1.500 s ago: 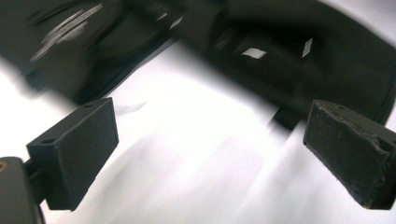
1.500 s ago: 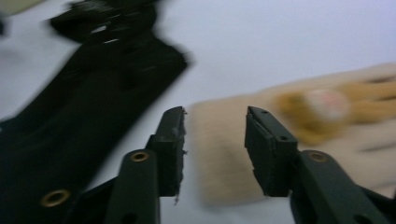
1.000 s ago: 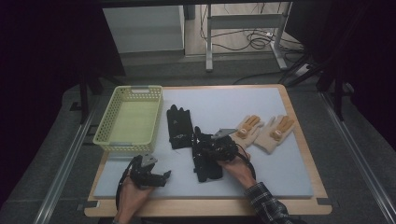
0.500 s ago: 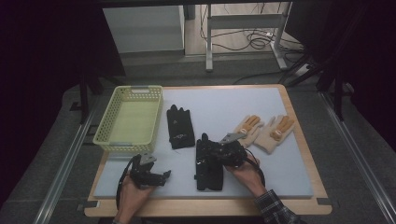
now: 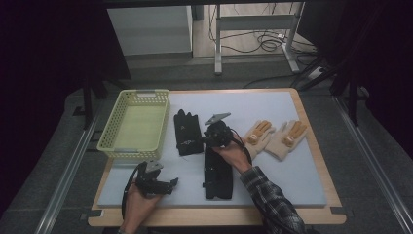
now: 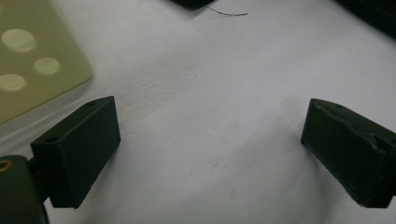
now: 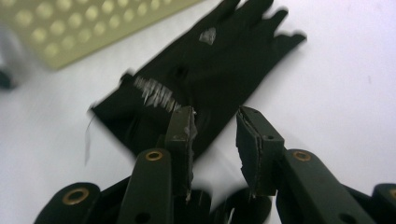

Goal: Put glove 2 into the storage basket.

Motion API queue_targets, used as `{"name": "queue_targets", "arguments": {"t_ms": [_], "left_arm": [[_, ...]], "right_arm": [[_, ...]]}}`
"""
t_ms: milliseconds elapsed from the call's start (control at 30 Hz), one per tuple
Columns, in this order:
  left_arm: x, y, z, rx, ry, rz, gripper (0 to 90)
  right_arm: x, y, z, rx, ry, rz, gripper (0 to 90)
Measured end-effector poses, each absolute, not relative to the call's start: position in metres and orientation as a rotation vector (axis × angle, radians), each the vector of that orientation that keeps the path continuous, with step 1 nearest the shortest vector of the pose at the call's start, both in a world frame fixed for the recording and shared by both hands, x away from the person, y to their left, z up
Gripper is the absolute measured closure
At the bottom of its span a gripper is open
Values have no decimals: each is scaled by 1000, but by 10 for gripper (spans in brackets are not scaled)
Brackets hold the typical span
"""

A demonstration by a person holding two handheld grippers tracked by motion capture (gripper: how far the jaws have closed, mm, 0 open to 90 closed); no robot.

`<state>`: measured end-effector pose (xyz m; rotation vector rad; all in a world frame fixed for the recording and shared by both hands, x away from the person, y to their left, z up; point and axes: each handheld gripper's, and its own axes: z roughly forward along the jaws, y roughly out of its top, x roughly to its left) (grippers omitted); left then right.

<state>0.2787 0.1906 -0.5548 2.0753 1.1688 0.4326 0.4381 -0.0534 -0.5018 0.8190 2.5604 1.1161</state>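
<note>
So the black glove [image 5: 187, 132] is lying flat on the worktop [image 5: 292, 175] just beside the yellow basket [image 5: 136, 124], on the side away from the basket's outer wall, with its long axis running parallel to the basket's long side, fingertips pointing to the far edge and cuff toward the person. In the right gripper view that same black glove [image 7: 205, 79] is sitting straight ahead of the jaws, cuff end nearest, slanting up and away with the basket behind it.

The right gripper [image 5: 210, 140] is hovering right at the glove's cuff corner, on the side facing away from the basket, so it's clearly the nearer one. Its jaws have just been opening a bit, and they're standing partly apart with nothing between them; the pads aren't touching the fabric as far as I can tell. The hand is reaching in from the near edge, forearm angling toward the basket, gripper tilting down at the worktop.

A second black glove [image 5: 217, 170] is lying further from the basket, under that forearm, and a tan pair [image 5: 275, 139] further out again.

The left gripper [image 5: 165, 184] is resting near the basket's near corner, jaws spread wide and empty over bare worktop, well apart from the glove.
</note>
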Motion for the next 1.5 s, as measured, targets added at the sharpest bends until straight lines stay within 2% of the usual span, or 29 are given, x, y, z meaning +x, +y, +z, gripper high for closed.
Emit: {"name": "queue_targets", "arguments": {"t_ms": [33, 67, 100, 133, 167, 233, 367, 467, 500, 533, 567, 600, 667, 1100, 1500], "left_arm": [[279, 191, -555, 2076, 1168, 433, 48], [279, 191, -555, 2077, 1169, 433, 48], [279, 191, -555, 2077, 1169, 433, 48], [279, 191, -555, 2076, 1169, 433, 48], [279, 191, -555, 2076, 1169, 433, 48], [279, 191, -555, 2075, 1168, 434, 48], [278, 191, -555, 2074, 1168, 434, 48], [278, 191, -555, 2079, 1166, 436, 48], [278, 191, -555, 2079, 1166, 436, 48], [278, 191, -555, 2079, 1166, 436, 48], [278, 191, -555, 2079, 1167, 436, 48], [278, 191, -555, 2079, 1167, 436, 48], [278, 191, -555, 2079, 1167, 436, 48], [278, 191, -555, 2077, 1168, 436, 49], [278, 191, -555, 2078, 1167, 438, 49]], "right_arm": [[444, -49, -502, 814, 2563, 1117, 648], [455, -38, -503, 810, 2569, 1115, 582], [455, -38, -503, 810, 2569, 1115, 582], [465, -29, -505, 807, 2572, 1107, 513], [465, -29, -505, 807, 2572, 1107, 513], [476, -16, -511, 807, 2581, 1078, 430], [482, -3, -520, 785, 2603, 1000, 410], [487, 3, -526, 819, 2631, 974, 537], [487, 3, -526, 819, 2631, 974, 537], [484, 4, -524, 805, 2608, 944, 730], [484, 4, -524, 805, 2608, 944, 730], [483, 5, -524, 801, 2608, 940, 800], [482, 5, -523, 815, 2618, 946, 838], [473, -8, -502, 894, 2574, 1076, 854], [443, -19, -446, 839, 2500, 1166, 853]]}}
